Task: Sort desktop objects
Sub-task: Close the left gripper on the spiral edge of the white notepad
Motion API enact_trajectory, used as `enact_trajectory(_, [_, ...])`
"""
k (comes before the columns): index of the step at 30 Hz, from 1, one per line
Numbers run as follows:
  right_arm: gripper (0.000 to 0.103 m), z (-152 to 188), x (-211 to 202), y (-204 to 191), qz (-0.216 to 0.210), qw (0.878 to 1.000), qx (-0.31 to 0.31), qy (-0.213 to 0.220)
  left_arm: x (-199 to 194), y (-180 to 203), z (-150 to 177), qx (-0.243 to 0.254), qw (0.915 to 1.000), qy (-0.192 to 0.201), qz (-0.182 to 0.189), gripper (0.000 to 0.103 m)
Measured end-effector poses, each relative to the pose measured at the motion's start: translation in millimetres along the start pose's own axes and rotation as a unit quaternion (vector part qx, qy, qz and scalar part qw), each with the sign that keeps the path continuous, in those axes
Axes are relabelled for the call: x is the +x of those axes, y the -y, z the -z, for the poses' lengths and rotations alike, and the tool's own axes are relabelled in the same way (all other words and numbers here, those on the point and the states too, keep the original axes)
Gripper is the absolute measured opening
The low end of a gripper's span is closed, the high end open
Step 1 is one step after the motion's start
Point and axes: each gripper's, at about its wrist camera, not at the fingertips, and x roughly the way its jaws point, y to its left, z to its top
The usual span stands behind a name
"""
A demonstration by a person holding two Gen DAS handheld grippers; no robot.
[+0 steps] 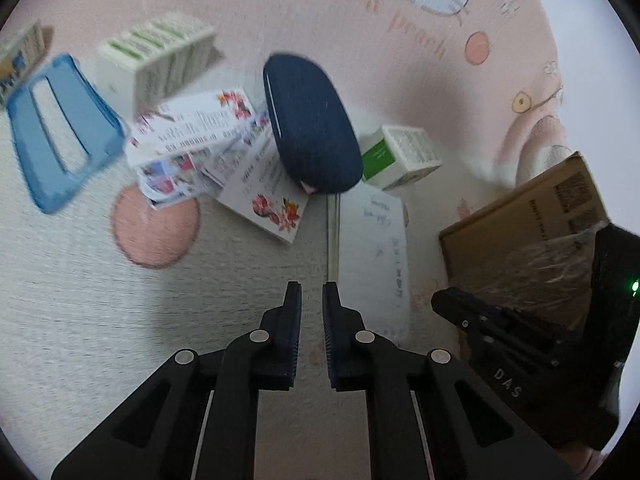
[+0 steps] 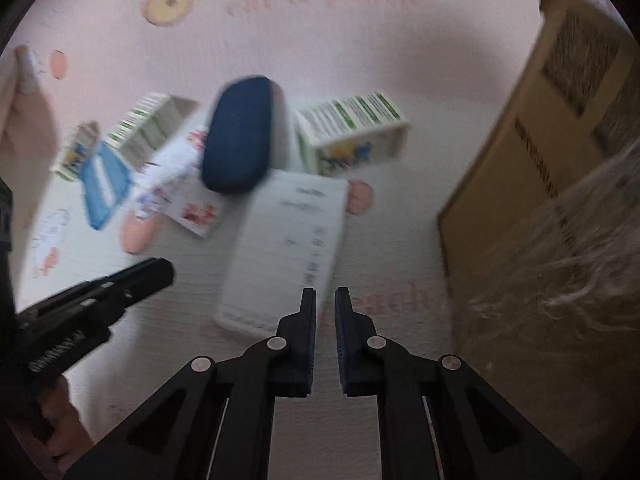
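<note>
Both tools, left (image 1: 311, 286) and right (image 2: 325, 292), closed and empty above the bench (image 1: 80, 320); clutter around case (image 1: 310, 128) ahead, so closed tips risk shoving notepad (image 2: 288, 248) instead of gripping.

A pink patterned mat (image 1: 360, 40) printed with peaches covers the surface.
</note>
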Motion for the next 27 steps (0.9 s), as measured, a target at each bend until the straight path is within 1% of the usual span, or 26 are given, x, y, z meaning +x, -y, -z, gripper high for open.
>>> enact_trajectory(3, [0.007, 6.1, 13.6, 2.2, 0.028, 0.999, -0.022, -0.01, 13.5, 4.7, 2.3, 0.001, 0.9999, -0.013, 0.0, 0.012])
enact_trajectory(4, [0.007, 7.7, 17.2, 2.6, 0.028, 0.999, -0.026, -0.015, 17.7, 7.5, 3.3, 0.005, 0.9998, -0.018, 0.002, 0.012])
enact_trajectory(7, [0.007, 13.3, 26.5, 4.7, -0.009, 0.999, -0.022, -0.027, 21.9, 13.0, 6.5, 0.012, 0.9996, -0.024, 0.007, 0.012])
enact_trajectory(8, [0.007, 14.6, 25.6, 4.0, -0.009, 0.999, -0.025, -0.018, 22.7, 15.4, 8.6, 0.013, 0.9994, -0.03, 0.013, 0.012])
enact_trajectory(10, [0.007, 16.2, 24.1, 0.6, -0.015, 0.999, -0.034, -0.012, 20.1, 18.7, 12.4, 0.024, 0.9994, -0.023, -0.005, 0.012])
enact_trajectory(12, [0.007, 18.3, 23.6, -1.0, -0.017, 0.999, -0.034, -0.013, 15.5, 22.9, 17.2, 0.047, 0.9982, -0.019, -0.031, 0.012])
enact_trajectory(15, [0.007, 25.0, 19.6, -2.6, -0.057, 0.998, -0.026, -0.027, 1.7, 16.9, 24.4, 0.065, 0.9956, -0.018, -0.064, 0.012])
enact_trajectory(17, [0.007, 34.3, 16.5, -9.5, -0.097, 0.994, -0.029, -0.04, -6.4, 8.0, 26.9, 0.071, 0.9943, -0.014, -0.079, 0.013])
enact_trajectory(18, [0.007, 39.8, 14.3, -16.5, -0.117, 0.992, -0.039, -0.041, -12.6, -0.1, 27.6, 0.068, 0.9936, -0.007, -0.09, 0.014])
enact_trajectory(20, [0.007, 47.1, 13.6, -32.6, -0.141, 0.987, -0.07, -0.04, -22.3, -17.2, 25.0, 0.042, 0.9942, 0.002, -0.099, 0.014])
enact_trajectory(21, [0.007, 51.4, 12.9, -40.3, -0.138, 0.986, -0.084, -0.036, -27.6, -27.7, 23.4, 0.019, 0.9949, 0.006, -0.099, 0.014])
enact_trajectory(22, [0.007, 54.2, 13.2, -50.9, -0.111, 0.987, -0.114, -0.028, -31.8, -36.3, 22.1, 0.001, 0.9951, 0.008, -0.099, 0.014])
enact_trajectory(23, [0.007, 56.7, 12.6, -57.6, -0.094, 0.986, -0.135, -0.023, -37.0, -44.9, 21.4, -0.021, 0.9948, 0.013, -0.099, 0.014])
enact_trajectory(24, [0.007, 57.7, 12.5, -58.2, -0.087, 0.985, -0.148, -0.017, -39.5, -48.7, 21.1, -0.03, 0.9947, 0.016, -0.097, 0.014])
enact_trajectory(25, [0.007, 56.1, 12.4, -52.0, -0.098, 0.985, -0.143, -0.019, -43.2, -51.0, 21.2, -0.034, 0.9948, 0.02, -0.093, 0.014])
enact_trajectory(27, [0.008, 53.2, 12.7, -36.9, -0.126, 0.986, -0.108, -0.034, -44.0, -48.6, 20.1, -0.032, 0.9948, 0.02, -0.095, 0.015])
